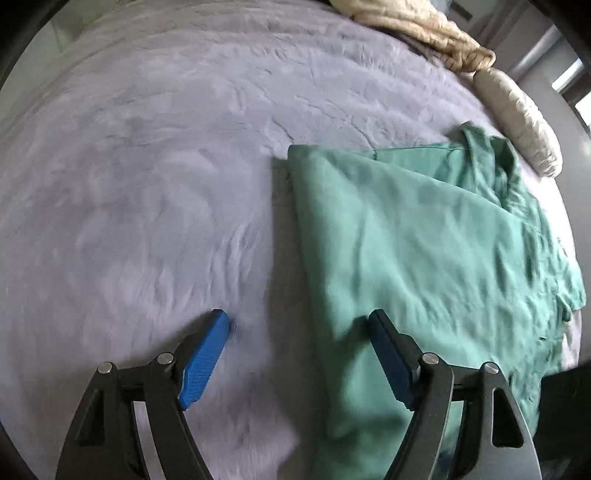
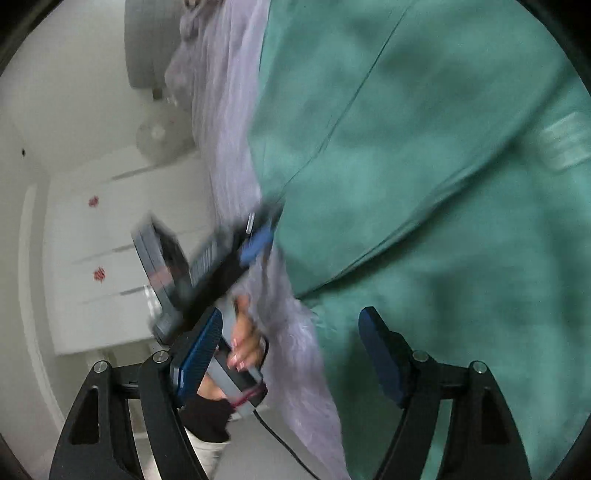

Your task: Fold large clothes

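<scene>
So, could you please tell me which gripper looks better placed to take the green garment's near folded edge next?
Probably the left gripper: its open jaws straddle the folded edge of the green fabric garment on the grey plush blanket.

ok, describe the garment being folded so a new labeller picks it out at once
Start from the bed, covered by a fuzzy lavender-grey blanket that fills most of the left wrist view. On its right half lies the green garment, spread flat with one straight folded edge facing the bare blanket. It is the only green, smooth cloth there; the cream knitted throw and pale pillow sit beyond it at the bed's far edge.
</scene>
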A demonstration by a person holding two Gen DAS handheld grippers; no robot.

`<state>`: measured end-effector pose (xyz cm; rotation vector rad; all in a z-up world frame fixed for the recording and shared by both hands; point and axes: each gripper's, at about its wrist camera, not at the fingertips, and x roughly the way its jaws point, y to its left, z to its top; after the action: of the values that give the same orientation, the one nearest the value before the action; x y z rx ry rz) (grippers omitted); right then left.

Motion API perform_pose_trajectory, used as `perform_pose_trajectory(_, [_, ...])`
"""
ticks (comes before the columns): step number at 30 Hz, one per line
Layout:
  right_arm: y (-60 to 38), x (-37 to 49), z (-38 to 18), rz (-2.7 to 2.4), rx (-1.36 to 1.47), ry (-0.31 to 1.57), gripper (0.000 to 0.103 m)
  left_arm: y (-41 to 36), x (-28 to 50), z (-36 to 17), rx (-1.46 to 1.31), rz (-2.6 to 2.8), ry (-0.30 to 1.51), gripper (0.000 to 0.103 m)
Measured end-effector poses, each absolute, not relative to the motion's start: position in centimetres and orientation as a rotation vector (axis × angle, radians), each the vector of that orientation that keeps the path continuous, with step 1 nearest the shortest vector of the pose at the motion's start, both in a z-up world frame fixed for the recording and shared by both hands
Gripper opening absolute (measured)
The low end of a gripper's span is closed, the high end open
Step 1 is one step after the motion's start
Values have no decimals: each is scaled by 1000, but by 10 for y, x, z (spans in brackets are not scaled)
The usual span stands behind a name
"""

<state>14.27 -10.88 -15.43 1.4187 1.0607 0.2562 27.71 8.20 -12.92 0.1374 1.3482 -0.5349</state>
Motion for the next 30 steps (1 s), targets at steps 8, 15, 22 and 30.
perform_pose_trajectory(8, [-64,200,-176,233,1401,1055,3,69,289,-118,185,-603,1294,6])
perform_pose_trajectory(15, [-29,220,-212,237,1376,1177,2,75,289,-132,249,-536,1279,6])
perform_pose_trajectory(22, [-64,219,-151,293,1155,1225,31,92,271,-89,223,-493,1190,6])
perform_pose_trajectory(30, [-220,180,-88,-241,901,1045,44,71,219,-97,233,-495,1209,6])
